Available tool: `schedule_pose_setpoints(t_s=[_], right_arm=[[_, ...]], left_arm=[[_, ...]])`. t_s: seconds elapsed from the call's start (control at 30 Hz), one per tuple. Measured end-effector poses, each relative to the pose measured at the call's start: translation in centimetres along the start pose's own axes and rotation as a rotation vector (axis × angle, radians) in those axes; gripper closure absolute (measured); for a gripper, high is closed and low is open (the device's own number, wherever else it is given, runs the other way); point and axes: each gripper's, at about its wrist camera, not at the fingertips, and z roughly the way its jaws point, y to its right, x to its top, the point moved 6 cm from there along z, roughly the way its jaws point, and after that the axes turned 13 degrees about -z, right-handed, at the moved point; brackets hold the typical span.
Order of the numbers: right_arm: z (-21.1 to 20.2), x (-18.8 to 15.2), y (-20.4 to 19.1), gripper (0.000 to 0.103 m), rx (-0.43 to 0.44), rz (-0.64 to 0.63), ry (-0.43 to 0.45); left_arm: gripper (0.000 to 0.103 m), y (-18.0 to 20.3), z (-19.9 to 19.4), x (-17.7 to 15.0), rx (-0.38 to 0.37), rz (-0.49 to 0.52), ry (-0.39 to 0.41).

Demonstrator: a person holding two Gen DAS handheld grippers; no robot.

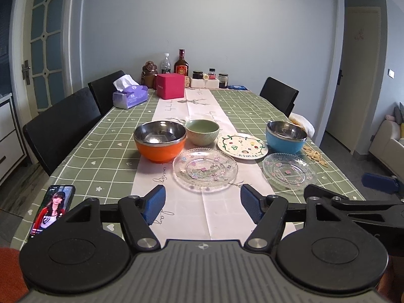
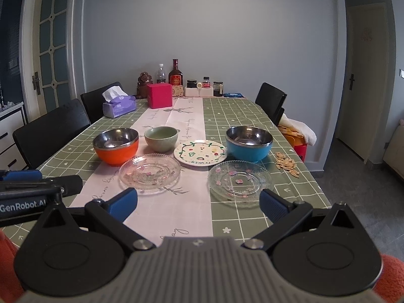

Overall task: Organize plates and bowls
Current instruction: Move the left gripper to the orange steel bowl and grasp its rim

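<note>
Both pairs of jaws stand spread wide with nothing between them. On the left gripper [image 1: 203,205] the blue ribbed pads hang above the pale runner at the near end of the table, apart from every dish. The right gripper [image 2: 198,202] is spread wider still, its pads just short of the dishes, touching none.

Across the middle of the green checked tablecloth [image 1: 83,161] the dishes sit in two loose rows. Nearest the near edge are two clear glass plates with small flower marks: the left glass plate [image 1: 205,169] on the white runner [image 1: 174,111], the right glass plate [image 2: 241,178] on the green cloth toward the right edge. Behind them stand an orange bowl with a steel lining [image 1: 159,140], a pale green ceramic bowl [image 1: 202,131] just beside it, a white plate painted with a green vine and small fruits [image 1: 242,146], and a blue bowl with a steel lining [image 1: 286,136]. All the bowls and plates look empty, and none is stacked.

Beside the blue bowl, at the right edge, lies a scatter of pale seeds [image 2: 286,165]. A phone with a lit screen [image 1: 51,208] lies at the near left corner. At the far end are a purple tissue pack [image 1: 130,96], a pink box [image 1: 170,85], bottles and jars [image 1: 181,63]. Black chairs [image 1: 63,123] flank the long edges.
</note>
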Motion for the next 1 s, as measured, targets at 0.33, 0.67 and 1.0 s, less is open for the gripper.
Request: schedule_pose_setpoints(t_s=[0.33, 0.67, 1.0], right_arm=[[5.3, 3.3, -2.6, 0.014, 0.205, -0.086, -0.017], [14.0, 8.2, -4.9, 0.048, 0.385, -0.05, -0.135], [26.2, 11.7, -5.7, 0.067, 0.498, 0.153, -0.367]], left_arm=[[0.042, -2.7, 3.3, 2.9, -0.007, 0.05, -0.037], [0.055, -6.6, 9.7, 9.2, -0.046, 0.018, -0.175], [0.067, -13.5, 21.0, 13.4, 0.004, -0.217, -0.427]])
